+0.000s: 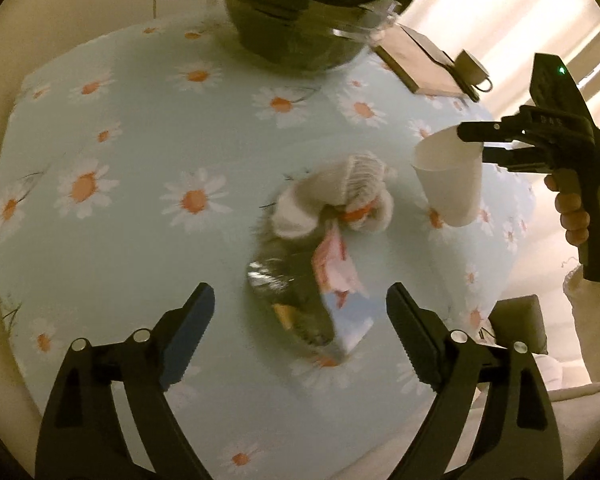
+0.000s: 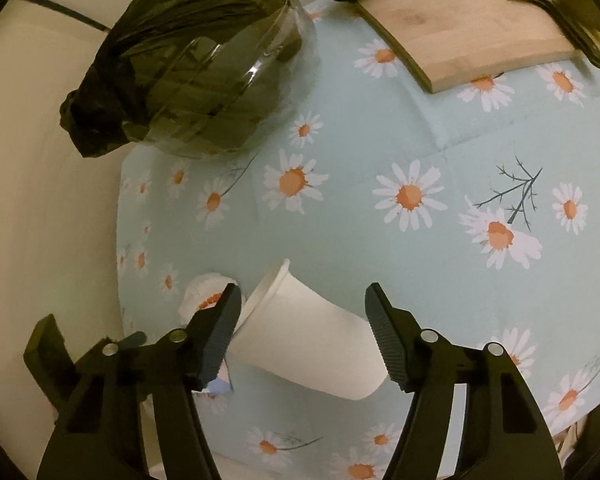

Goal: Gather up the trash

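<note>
Daisy-print cloth (image 1: 148,152) covers the table. Through my left wrist camera, my left gripper (image 1: 300,312) hangs with its fingers spread wide over a blurred snack wrapper (image 1: 300,304), crumpled tissues (image 1: 340,196) just beyond it. To the right, my right gripper (image 1: 476,144) seems to pinch the paper cup (image 1: 448,180) at its rim, the cup tilted.

Through my right wrist camera, the cup (image 2: 312,348) lies between fingers that look apart, so I cannot tell whether the right gripper (image 2: 300,328) truly clamps it. The bag-lined glass bowl (image 2: 220,92) sits well ahead, beside a cutting board (image 2: 468,28). To do this well, I'd firm up the hold, carry the cup over the bag's mouth, then release.
</note>
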